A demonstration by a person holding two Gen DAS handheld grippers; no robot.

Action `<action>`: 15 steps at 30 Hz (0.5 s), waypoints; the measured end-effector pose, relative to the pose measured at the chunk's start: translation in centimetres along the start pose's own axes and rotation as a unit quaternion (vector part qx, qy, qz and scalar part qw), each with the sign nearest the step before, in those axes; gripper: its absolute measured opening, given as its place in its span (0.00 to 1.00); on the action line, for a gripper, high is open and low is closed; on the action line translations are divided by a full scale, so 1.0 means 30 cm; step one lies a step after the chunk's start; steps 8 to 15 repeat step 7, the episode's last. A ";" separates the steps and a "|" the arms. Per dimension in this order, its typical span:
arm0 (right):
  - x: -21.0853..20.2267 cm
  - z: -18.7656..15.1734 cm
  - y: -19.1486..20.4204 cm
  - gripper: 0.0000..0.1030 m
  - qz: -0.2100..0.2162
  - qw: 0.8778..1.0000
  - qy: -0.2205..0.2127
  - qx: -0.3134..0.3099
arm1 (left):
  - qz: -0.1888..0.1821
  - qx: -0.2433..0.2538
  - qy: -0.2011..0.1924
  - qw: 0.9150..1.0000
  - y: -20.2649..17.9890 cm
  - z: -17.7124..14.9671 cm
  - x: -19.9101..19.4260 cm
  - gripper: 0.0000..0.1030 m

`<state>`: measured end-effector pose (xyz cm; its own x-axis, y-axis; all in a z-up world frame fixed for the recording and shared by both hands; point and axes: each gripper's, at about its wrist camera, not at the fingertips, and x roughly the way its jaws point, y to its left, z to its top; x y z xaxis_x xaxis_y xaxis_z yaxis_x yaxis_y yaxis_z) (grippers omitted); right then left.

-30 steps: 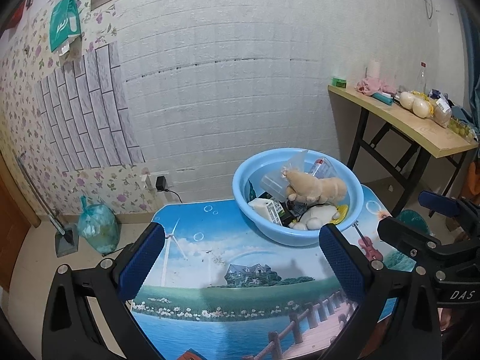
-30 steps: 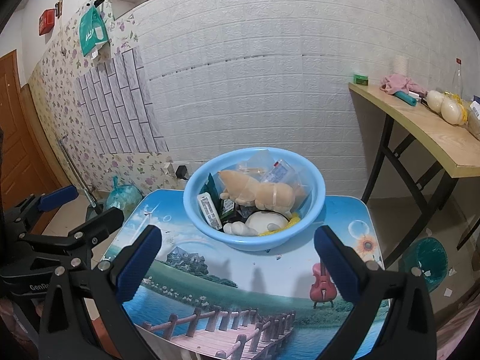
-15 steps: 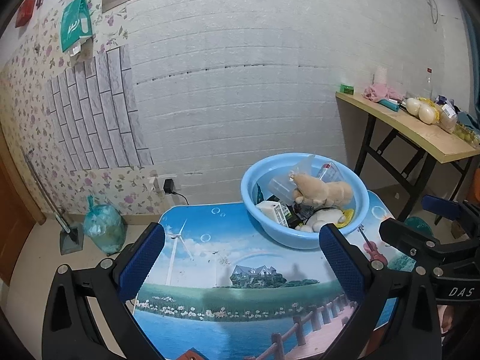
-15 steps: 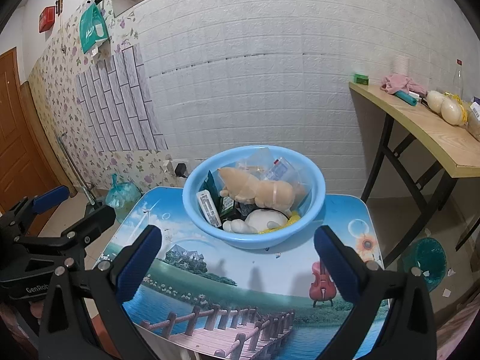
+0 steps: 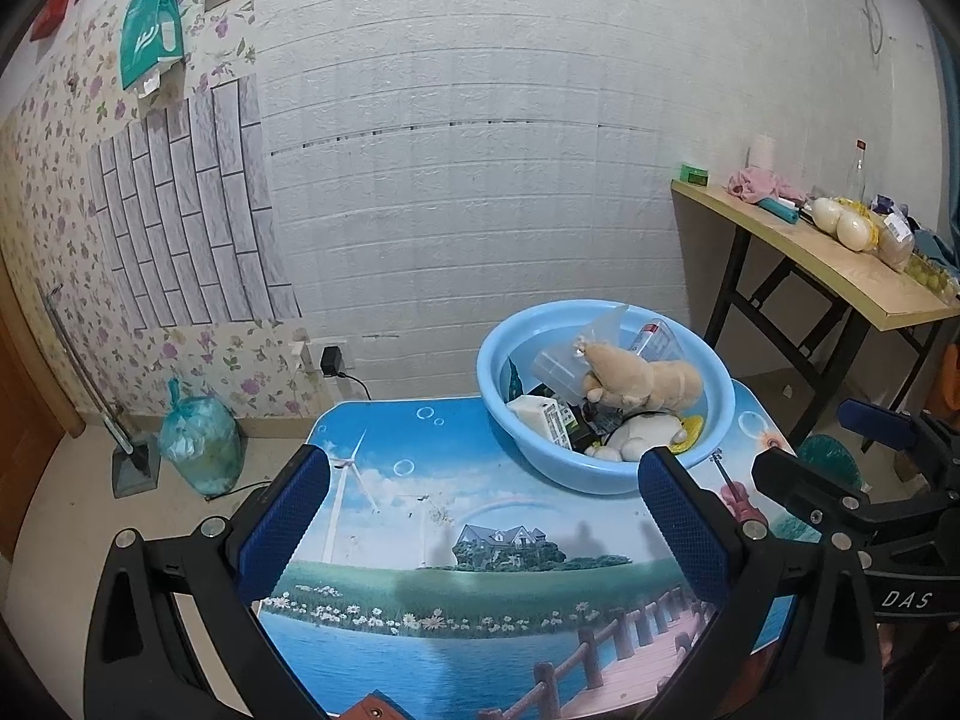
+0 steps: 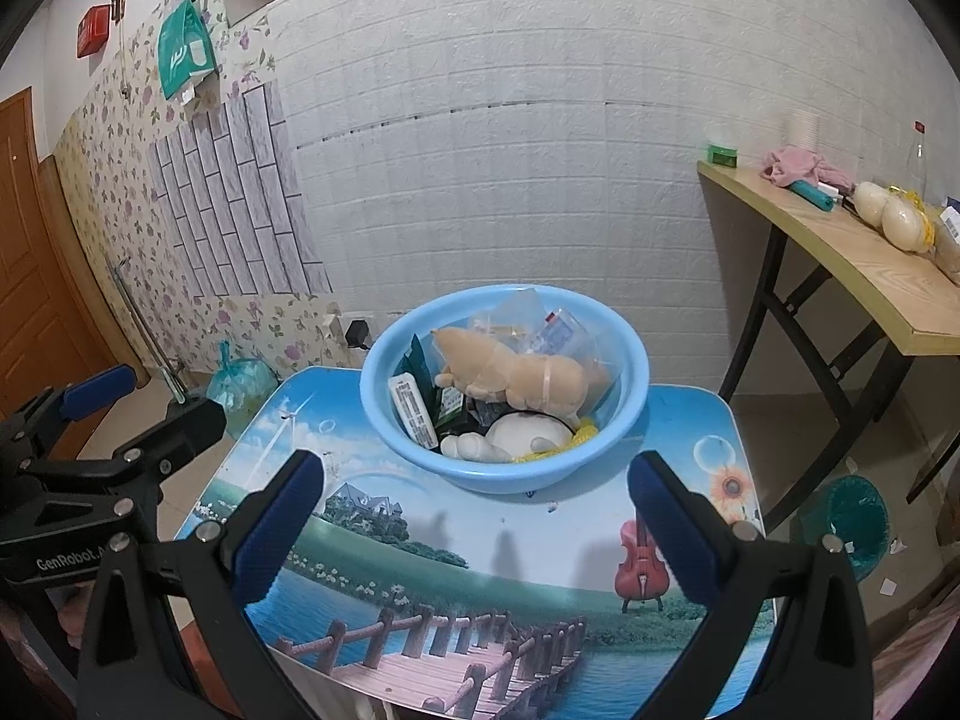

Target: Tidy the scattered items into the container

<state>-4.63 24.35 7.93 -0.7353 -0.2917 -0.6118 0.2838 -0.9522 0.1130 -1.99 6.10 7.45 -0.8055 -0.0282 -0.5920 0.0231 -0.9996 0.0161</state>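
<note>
A low table (image 6: 690, 420) printed with a lakeside scene stands against a white brick-pattern wall, its top bare of loose objects. At its far edge sits a blue plastic basin (image 6: 624, 438), the container for the tidying, already piled with what appear to be all the scattered items.

The left gripper (image 5: 480, 498) and the right gripper (image 6: 474, 498) both hang over the near side of the table with their blue-padded jaws spread wide and nothing between them; each shows at the edge of the other's view.

Topmost in the basin lies a tan plush toy (image 6: 516, 378) (soft and light, best pinched across the body, where it will squash without slipping). Beneath it rests a white plush (image 6: 522, 432), equally yielding. A white rectangular box (image 6: 414, 411) leans against the basin's left wall; it looks stiff and light, and would take a grip across its narrow faces. Crinkled clear plastic bags (image 6: 558, 330) at the back would be slick and flimsy, best gathered by a fold.

The job looks essentially finished.
</note>
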 end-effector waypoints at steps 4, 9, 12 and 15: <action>0.001 -0.003 -0.001 1.00 -0.001 1.000 0.001 -0.001 | 0.001 0.001 0.001 1.000 0.003 -0.007 0.002 1.00; 0.001 -0.007 -0.003 1.00 -0.001 1.000 0.001 -0.001 | 0.001 0.000 0.000 1.000 0.003 -0.008 -0.001 1.00; 0.001 -0.007 -0.003 1.00 -0.001 1.000 0.001 -0.001 | 0.001 0.000 0.000 1.000 0.003 -0.008 -0.001 1.00; 0.001 -0.007 -0.003 1.00 -0.001 1.000 0.001 -0.001 | 0.001 0.000 0.000 1.000 0.003 -0.008 -0.001 1.00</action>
